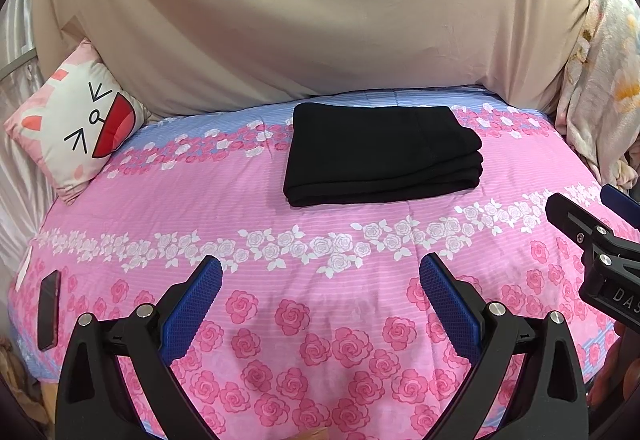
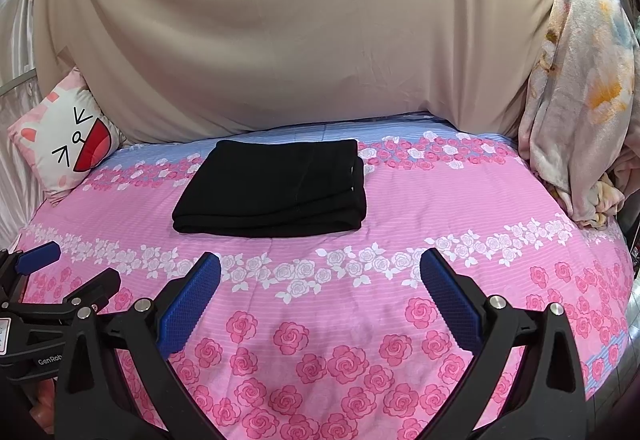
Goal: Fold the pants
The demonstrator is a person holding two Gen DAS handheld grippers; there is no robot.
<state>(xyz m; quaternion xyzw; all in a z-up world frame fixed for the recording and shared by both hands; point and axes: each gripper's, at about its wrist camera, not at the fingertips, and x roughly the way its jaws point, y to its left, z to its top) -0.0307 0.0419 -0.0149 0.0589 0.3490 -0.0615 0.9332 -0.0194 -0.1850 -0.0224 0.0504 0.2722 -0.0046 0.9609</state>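
Note:
Black pants lie folded into a neat layered rectangle on the far middle of the pink rose-print bedspread; they also show in the right wrist view. My left gripper is open and empty, held above the bedspread well in front of the pants. My right gripper is open and empty, also well short of the pants. The right gripper shows at the right edge of the left wrist view; the left gripper shows at the left edge of the right wrist view.
A cat-face cushion leans at the far left. A beige sheet hangs behind the bed. A floral blanket hangs at the right. A dark phone lies near the bed's left edge.

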